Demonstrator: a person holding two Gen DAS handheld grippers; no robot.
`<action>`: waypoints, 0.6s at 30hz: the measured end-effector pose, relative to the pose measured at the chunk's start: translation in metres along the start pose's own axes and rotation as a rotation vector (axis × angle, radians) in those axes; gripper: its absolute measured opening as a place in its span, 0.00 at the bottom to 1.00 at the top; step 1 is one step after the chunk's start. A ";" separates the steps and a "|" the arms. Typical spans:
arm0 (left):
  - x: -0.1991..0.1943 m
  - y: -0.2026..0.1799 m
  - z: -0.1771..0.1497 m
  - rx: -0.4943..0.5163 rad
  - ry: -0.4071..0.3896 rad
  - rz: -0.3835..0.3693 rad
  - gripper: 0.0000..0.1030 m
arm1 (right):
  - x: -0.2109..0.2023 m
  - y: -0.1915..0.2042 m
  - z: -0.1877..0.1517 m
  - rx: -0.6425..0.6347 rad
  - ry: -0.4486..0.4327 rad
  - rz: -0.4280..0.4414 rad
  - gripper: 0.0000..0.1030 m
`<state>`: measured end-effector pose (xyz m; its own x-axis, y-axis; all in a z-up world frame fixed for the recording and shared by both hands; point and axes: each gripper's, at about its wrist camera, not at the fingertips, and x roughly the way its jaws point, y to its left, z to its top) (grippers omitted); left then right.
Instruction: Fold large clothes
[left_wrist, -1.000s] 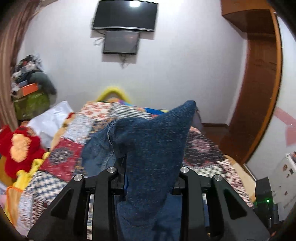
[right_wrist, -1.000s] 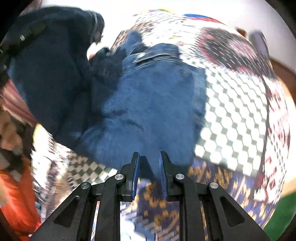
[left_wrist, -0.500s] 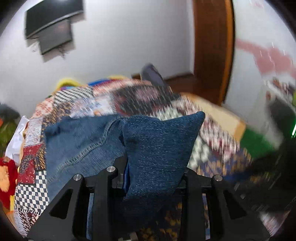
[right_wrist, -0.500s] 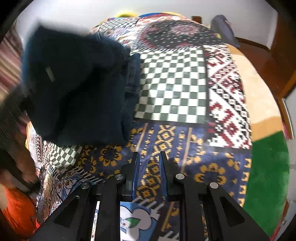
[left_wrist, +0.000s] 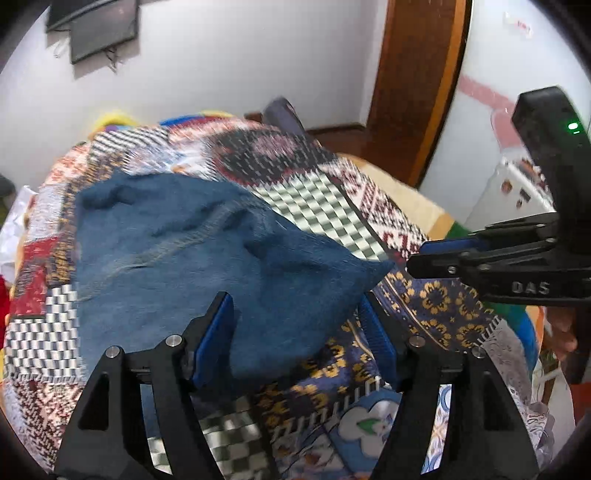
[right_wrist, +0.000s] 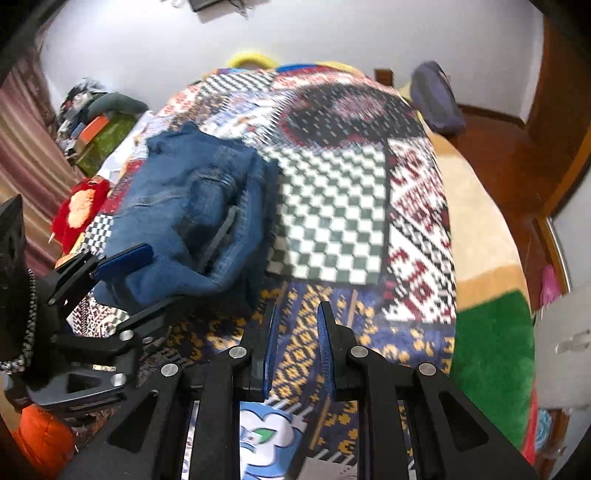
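Jeans (left_wrist: 207, 258) dropped onto quilt (left_wrist: 436, 306); left tongs (left_wrist: 295, 332) just opened, straddling near edge; right tongs (right_wrist: 295, 332) clenched, empty.

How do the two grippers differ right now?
The left gripper is open, its jaws just spread, with the folded jeans loose between them; the right gripper is shut and empty. The left sits at the jeans, the right over bare quilt. Both have black frames and blue pads.

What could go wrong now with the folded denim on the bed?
The left tongs have just been opening, yet the folded blue denim jeans lie between their fingers; pulling back may drag the fold open. The bundle looks lumpy in the right wrist view, so it may slump on the patchwork blanket.
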<state>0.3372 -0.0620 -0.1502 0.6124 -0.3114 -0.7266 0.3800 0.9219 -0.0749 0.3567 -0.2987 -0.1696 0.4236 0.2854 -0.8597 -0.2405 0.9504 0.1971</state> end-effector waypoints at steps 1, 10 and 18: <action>-0.008 0.004 0.000 -0.001 -0.021 0.025 0.67 | -0.003 0.006 0.003 -0.015 -0.010 0.007 0.16; -0.058 0.084 -0.009 -0.131 -0.125 0.247 0.88 | -0.007 0.073 0.038 -0.163 -0.082 0.080 0.16; -0.006 0.128 -0.047 -0.192 0.083 0.289 0.90 | 0.057 0.117 0.048 -0.378 -0.049 -0.155 0.16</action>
<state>0.3493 0.0688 -0.1878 0.6143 -0.0192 -0.7888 0.0578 0.9981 0.0207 0.3943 -0.1649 -0.1728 0.5186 0.1569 -0.8405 -0.4706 0.8731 -0.1274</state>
